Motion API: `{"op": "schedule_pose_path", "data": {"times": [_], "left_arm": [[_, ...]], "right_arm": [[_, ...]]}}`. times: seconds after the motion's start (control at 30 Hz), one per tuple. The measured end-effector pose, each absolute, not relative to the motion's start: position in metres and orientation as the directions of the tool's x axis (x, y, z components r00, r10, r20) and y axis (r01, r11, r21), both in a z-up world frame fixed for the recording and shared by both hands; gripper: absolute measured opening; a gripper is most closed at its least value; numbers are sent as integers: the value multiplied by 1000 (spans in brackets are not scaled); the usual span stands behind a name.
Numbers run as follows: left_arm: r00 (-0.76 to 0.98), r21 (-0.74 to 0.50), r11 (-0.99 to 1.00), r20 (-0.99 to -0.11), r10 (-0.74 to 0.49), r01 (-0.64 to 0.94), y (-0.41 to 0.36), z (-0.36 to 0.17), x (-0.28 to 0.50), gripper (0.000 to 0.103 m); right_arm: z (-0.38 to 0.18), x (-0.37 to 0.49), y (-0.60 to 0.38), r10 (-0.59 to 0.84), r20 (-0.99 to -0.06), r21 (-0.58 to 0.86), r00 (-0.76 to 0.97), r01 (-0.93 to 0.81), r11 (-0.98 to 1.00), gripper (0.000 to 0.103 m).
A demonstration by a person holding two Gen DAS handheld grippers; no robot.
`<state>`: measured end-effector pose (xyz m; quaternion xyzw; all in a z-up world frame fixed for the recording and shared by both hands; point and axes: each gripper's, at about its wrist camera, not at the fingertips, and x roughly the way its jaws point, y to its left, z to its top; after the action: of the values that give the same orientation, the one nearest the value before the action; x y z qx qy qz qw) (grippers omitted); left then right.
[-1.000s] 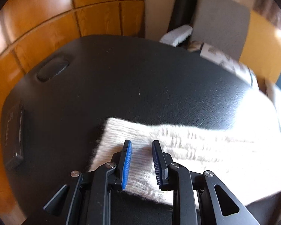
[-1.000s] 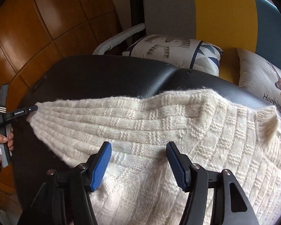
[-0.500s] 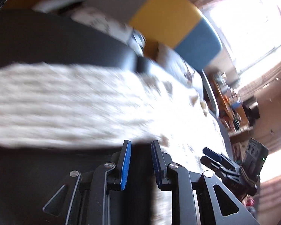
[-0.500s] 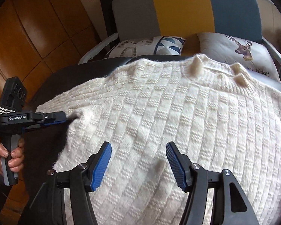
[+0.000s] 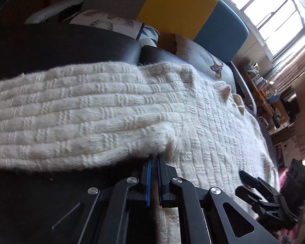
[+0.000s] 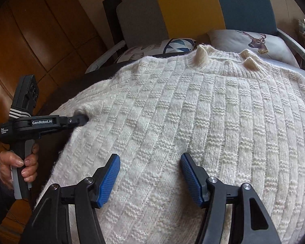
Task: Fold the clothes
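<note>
The left hand-held gripper (image 5: 154, 160) has swung round in the last second: it was at the far cuff end of the sleeve (image 5: 75, 113), out over the black padded surface (image 5: 61, 44), and now its jaws are pinched together on the sleeve's cuff edge, carried in over the body of the cream knitted sweater (image 6: 193, 126). To my eye that is the sleeve being folded across the chest. The sweater lies spread flat on the black surface, collar toward the cushions (image 6: 254, 40). The right hand-held gripper (image 6: 150, 177) hovers low over the hem side, jaws wide apart, holding nothing.

The right wrist view shows the person's hand (image 6: 20, 166) on the left tool's handle and the whole collar. The left view alone shows the sleeve doubled over the body and the sunlit window (image 5: 274, 14).
</note>
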<state>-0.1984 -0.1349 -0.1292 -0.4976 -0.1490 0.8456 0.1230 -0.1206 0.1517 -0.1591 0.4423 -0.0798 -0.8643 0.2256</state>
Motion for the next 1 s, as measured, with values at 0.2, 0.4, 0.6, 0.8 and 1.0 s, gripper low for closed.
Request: {"op": "schedule_pose_path", "data": {"times": [0.2, 0.4, 0.6, 0.8, 1.0], "left_arm": [[-433, -407, -913, -820, 374, -18, -150, -132, -193, 16], [-448, -538, -842, -744, 496, -38, -179, -110, -117, 17], [-388, -607, -791, -712, 585, -79, -184, -113, -31, 17], [-321, -611, -789, -737, 595, -61, -162, -136, 8, 17], [-367, -550, -835, -772, 519, -22, -162, -137, 15, 9]], "right_arm": [[-160, -118, 152, -463, -726, 351, -509, 306, -885, 64], [-144, -83, 179, -523, -673, 456, -523, 264, -850, 64], [-140, -32, 217, -508, -669, 472, -542, 218, -854, 65], [-152, -1, 253, -421, -706, 435, -570, 121, -892, 66], [-160, 7, 262, -408, -702, 428, -584, 113, -897, 67]]}}
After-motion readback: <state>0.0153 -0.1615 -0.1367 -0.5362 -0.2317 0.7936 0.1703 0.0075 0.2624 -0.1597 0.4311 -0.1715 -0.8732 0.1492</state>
